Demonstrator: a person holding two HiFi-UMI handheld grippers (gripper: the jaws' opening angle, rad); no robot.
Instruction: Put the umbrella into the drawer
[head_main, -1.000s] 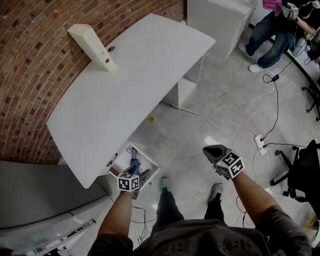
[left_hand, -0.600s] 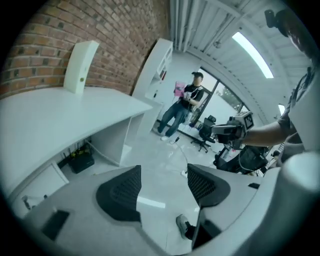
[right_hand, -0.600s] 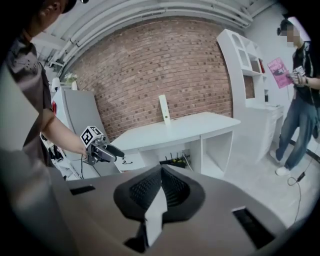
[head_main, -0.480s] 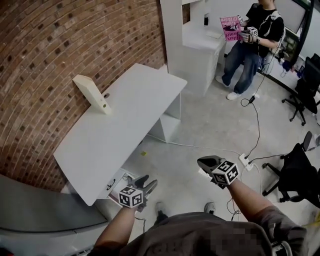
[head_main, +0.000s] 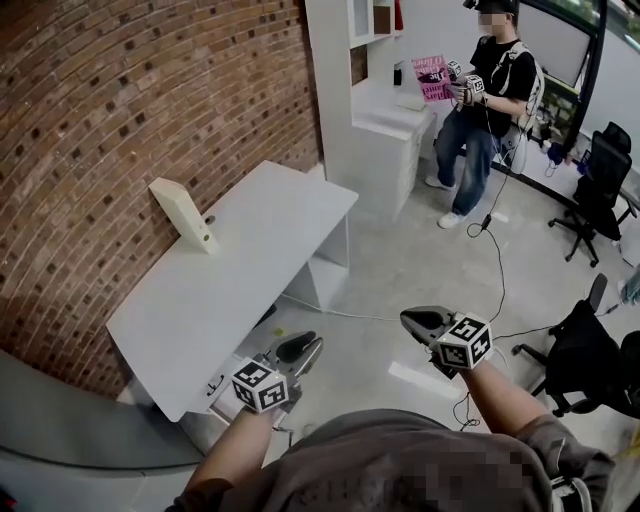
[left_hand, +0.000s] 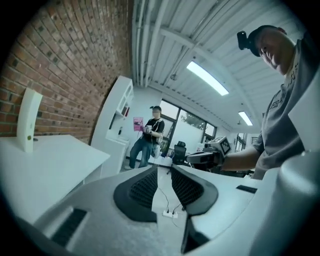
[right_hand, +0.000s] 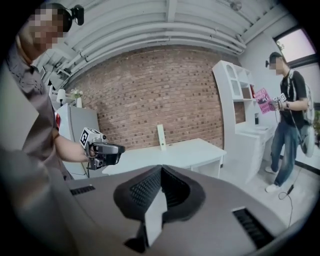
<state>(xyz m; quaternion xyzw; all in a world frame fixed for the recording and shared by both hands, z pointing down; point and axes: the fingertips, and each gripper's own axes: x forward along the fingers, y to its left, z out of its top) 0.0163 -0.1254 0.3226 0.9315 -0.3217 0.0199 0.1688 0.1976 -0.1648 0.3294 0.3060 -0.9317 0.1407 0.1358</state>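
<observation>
Nearest the head camera, both tools are held raised at waist height, well apart and clear of the bench. The left tool (head_main: 303, 345) is noted with its jaws a narrow slit apart and nothing between them; only floor and a power strip (left_hand: 169, 213) are seen through the gap. The right tool (head_main: 415, 320) is noted with its jaws closed tip to tip and empty. Beyond the left tool, the white bench (head_main: 250, 270) is seen running away along the brick wall (head_main: 120, 120), with a cream block (head_main: 183, 215) standing tilted at its back edge. Further off, a white cabinet (head_main: 370, 110) and a standing person (head_main: 480, 110) are recorded. The umbrella is not found in any view, and the drawer cannot be made out; the space under the bench's near edge is covered by the left tool and arm. Which way the umbrella points, and how its long axis lies, therefore cannot be told. As a judgement only: a folded umbrella is expected to be light, with a stiff shaft under soft, slippery fabric, so a hold across the middle of the bundle or at the handle is advised. Its long axis would best be laid along the drawer's longer side.
</observation>
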